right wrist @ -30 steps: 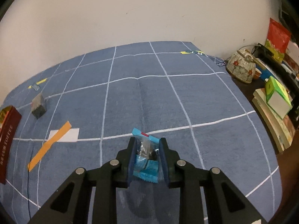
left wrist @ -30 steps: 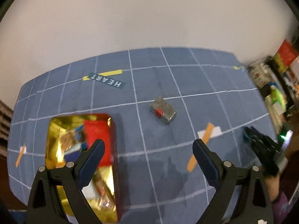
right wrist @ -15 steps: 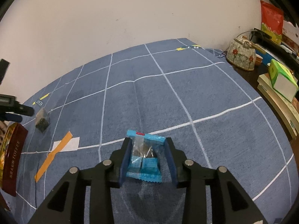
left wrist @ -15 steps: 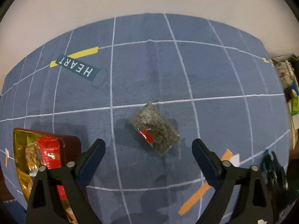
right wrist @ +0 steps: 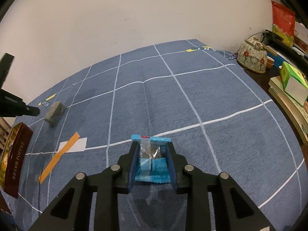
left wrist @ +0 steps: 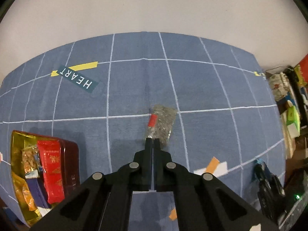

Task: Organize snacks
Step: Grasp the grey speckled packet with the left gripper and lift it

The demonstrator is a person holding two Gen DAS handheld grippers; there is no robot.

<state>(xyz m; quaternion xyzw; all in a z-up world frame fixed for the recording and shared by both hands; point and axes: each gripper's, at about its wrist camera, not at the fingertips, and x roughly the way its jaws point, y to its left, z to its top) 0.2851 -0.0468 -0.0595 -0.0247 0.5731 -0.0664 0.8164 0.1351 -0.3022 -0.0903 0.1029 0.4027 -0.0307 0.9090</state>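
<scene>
Two grips, both thin. Right gripper [right wrist: 152, 154] pinches the blue packet [right wrist: 151, 163] across its crinkly sides; it could slide out. Left gripper [left wrist: 153, 141], jaws just pressed together, catches only the grey packet's [left wrist: 161, 124] near seal, likely to tear loose before reaching the tin [left wrist: 70, 165].

A dark label [left wrist: 78, 79] on the blue mat [left wrist: 134, 88] reads "HEART"; the maroon tin's side [right wrist: 16, 159] reads "TOFFEE".

Home room: blue grid-lined cloth [right wrist: 221, 96] on table against plain wall, floral teapot [right wrist: 252, 58], stacked books [right wrist: 284, 104] alongside.
</scene>
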